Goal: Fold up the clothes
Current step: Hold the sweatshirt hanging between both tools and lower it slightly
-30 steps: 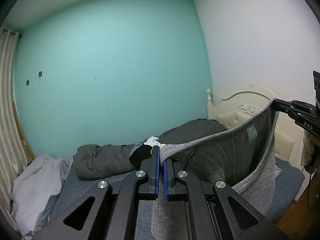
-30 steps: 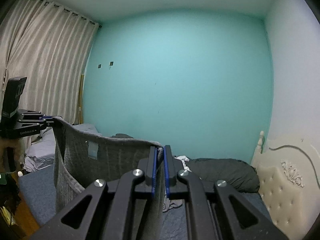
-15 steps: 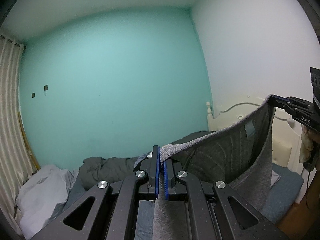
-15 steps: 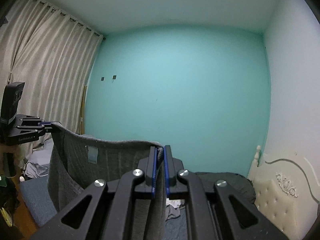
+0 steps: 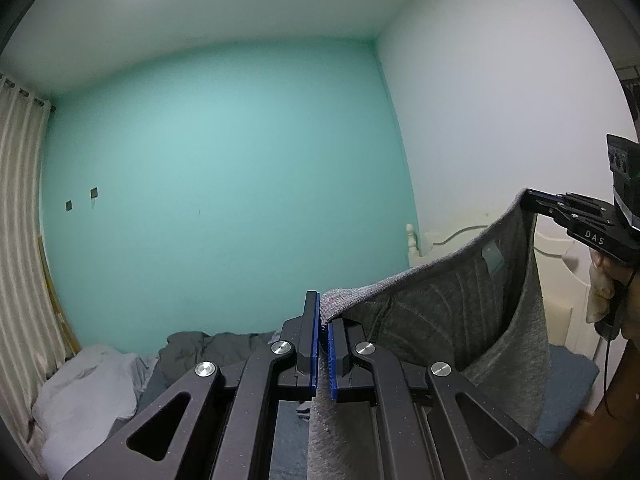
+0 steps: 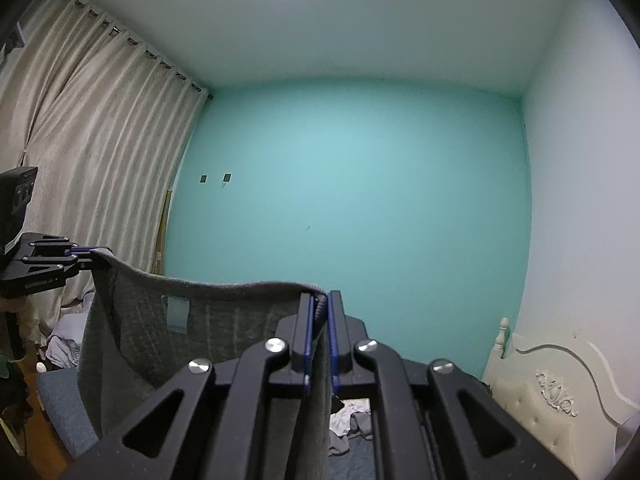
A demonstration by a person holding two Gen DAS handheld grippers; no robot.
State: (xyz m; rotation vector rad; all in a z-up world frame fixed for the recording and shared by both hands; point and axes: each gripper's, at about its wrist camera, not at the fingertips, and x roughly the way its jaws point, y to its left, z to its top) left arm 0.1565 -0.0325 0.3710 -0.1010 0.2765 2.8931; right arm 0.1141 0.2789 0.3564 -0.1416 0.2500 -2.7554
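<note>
Both tongs, left tongs (image 5: 323, 320) and right tongs (image 6: 319, 312), grip the grey garment (image 5: 460, 304) by its top edge above the bed (image 5: 568, 384); it hangs open, perhaps trousers.

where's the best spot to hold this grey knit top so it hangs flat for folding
By its top hem, one corner in each gripper, coming in from the sides, as now: the left gripper and right gripper pinch opposite ends of the grey knit top, so the edge spans between them and the body drapes straight down over the bed.
</note>
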